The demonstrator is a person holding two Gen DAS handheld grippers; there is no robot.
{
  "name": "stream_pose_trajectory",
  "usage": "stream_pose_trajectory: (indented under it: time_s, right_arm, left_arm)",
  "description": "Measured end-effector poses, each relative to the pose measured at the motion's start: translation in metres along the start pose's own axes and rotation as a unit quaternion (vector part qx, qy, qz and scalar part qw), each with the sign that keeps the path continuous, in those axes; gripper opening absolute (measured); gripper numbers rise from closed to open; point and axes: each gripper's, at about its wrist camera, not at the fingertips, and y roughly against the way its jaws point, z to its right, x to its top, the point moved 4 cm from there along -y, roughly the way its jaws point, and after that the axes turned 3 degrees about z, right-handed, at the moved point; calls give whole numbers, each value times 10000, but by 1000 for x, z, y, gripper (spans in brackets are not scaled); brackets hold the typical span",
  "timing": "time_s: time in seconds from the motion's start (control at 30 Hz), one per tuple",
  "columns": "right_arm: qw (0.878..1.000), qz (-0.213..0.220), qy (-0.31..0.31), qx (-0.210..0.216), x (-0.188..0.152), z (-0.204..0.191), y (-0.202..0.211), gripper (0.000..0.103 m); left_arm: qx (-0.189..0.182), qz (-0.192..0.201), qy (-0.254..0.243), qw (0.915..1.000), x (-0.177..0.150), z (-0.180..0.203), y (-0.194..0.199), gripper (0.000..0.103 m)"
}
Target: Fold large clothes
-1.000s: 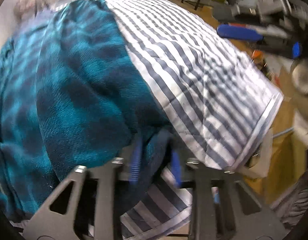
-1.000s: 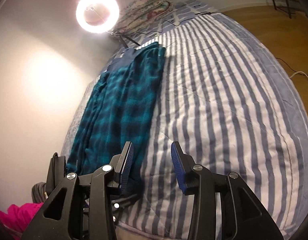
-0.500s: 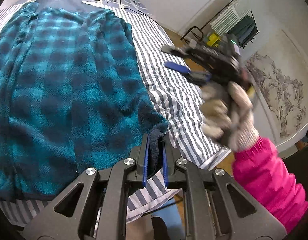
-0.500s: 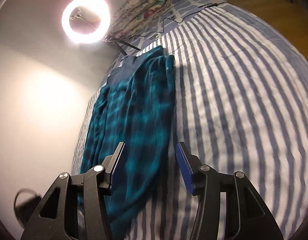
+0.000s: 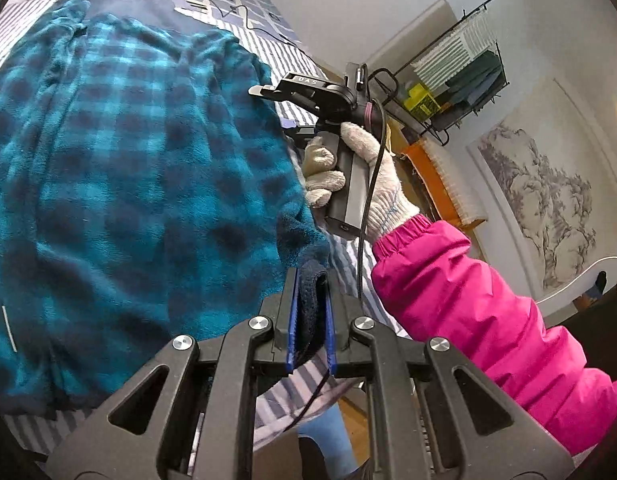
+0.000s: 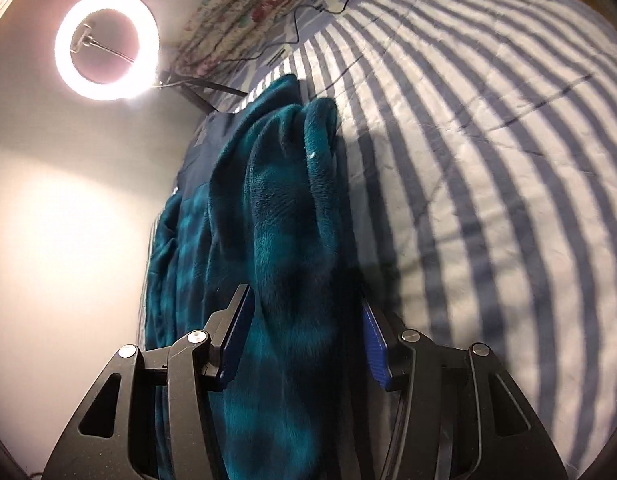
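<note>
Landmark: the striped bed (image 6: pixel 488 152). The teal plaid fleece garment (image 5: pixel 128 168) lies spread along the bed's wall-side half, its navy trim toward the ring light (image 6: pixel 104 44) at the bed's head.

Left gripper (image 5: pixel 310 320) — fingers pressed together on a navy hem corner of the garment at the bed's near edge.

Right gripper (image 6: pixel 304 332) — fingers apart, straddling a raised fold of the garment above the bed; no contact with either pad can be confirmed. In the left wrist view its body shows white lettering, inverted and not reliably legible. The gloved right hand (image 5: pixel 356 168), in a pink sleeve (image 5: pixel 468 300), holds the handle beside the garment's edge.

Changes from one second ago:
- The left gripper was apart around the hem; it is now clamped.
- The right gripper hovered over bare stripes beside the garment; garment fabric now sits between its fingers.

A clothes rack (image 5: pixel 460 76) stands beyond the bed.
</note>
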Motion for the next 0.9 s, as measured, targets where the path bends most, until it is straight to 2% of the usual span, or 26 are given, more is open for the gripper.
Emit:
stream_pose_trajectory:
  time_s: [0.03,0.07,0.1,0.13,0.27,0.43,0.57,0.63,0.9]
  right_arm:
    - [10000,-9,22,-7,1,-2,-4,50]
    - [10000,-18,35,-17,3,-5,-7,42]
    - [10000,-64,45,-32,4,-8,-10,18]
    - [9998,-151,53,-104,5,-11,-13,10]
    - [9939,-301,596,-877,10,-39,-17,9]
    - [9675,-389,1652,-1877,6,-101,-24,8]
    - [9512,-330,2209,-2129,-1,-142,-29,7]
    - [9466,-300,2352,-2183,-2,-158,-37,7]
    - [9320,-404,2859,-2193,-23,-207,-74,7]
  left_arm:
    - [6,3,1,10000,-1,-2,1,9]
    - [10,-8,26,10000,-2,-6,2,9]
    - [5,-33,70,10000,-5,-10,2,9]
    - [13,-73,110,9999,-9,-14,1,9]
    - [136,-217,199,9995,-23,-30,-6,9]
    - [767,-207,-189,9967,-41,-39,-4,8]
    - [1147,-9,-503,9921,-44,-36,9,8]
    - [1137,72,-514,9922,-46,-35,17,8]
    - [904,300,157,9953,-51,-52,50,8]
